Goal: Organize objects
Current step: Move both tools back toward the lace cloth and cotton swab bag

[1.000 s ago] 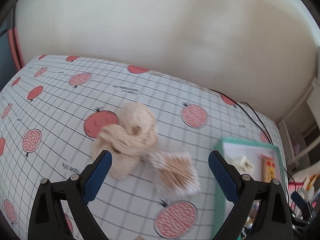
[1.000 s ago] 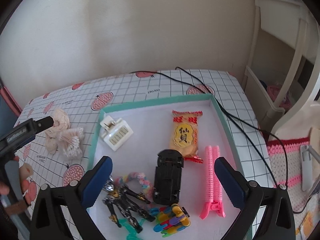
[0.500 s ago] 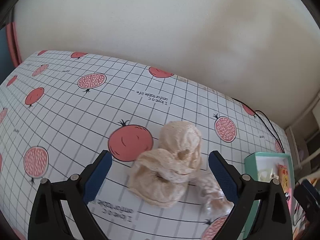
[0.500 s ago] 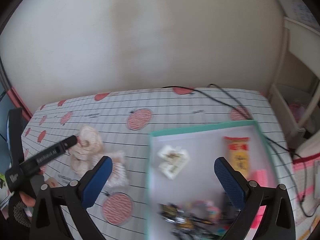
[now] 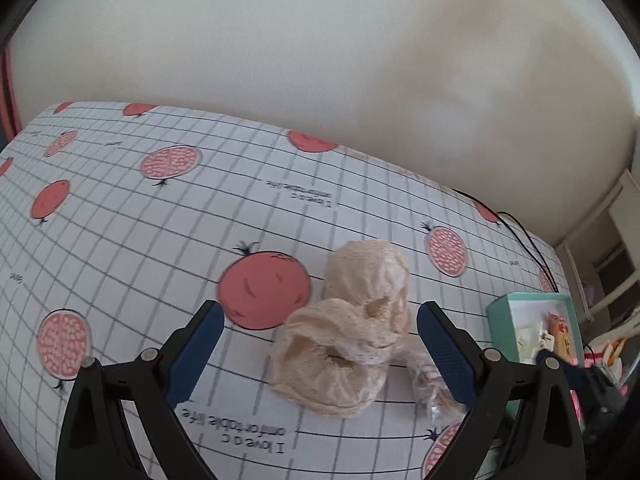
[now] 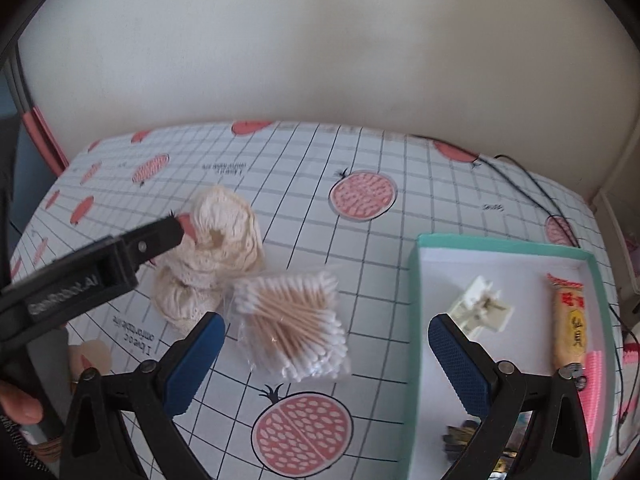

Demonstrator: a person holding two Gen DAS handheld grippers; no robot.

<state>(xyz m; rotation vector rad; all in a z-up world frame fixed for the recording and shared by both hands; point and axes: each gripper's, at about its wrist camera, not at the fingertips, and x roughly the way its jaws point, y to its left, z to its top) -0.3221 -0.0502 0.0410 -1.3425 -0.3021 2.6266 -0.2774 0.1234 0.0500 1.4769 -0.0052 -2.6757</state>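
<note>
A crumpled cream lace cloth (image 5: 344, 344) lies on the pomegranate-print tablecloth (image 5: 160, 240). My left gripper (image 5: 320, 356) is open, its blue pads on either side of the cloth and not touching it. A clear bag of cotton swabs (image 6: 292, 320) lies just right of the cloth (image 6: 216, 248). My right gripper (image 6: 328, 364) is open, low over the near side of the bag, holding nothing. In the right wrist view one of the left gripper's fingers (image 6: 160, 236) reaches the cloth's left side. A teal tray (image 6: 416, 280) sits to the right.
The tray holds a white plastic piece (image 6: 480, 308), a snack packet (image 6: 572, 328), a pink item (image 6: 596, 372) and dark toys at its near end. A black cable (image 6: 532, 188) crosses the table's far right. A wall stands behind. A person's hand (image 6: 20, 404) grips the left gripper.
The right gripper swung left from over the tray to the cotton swab bag. The left gripper closed in on the lace cloth, which now sits between its pads.
</note>
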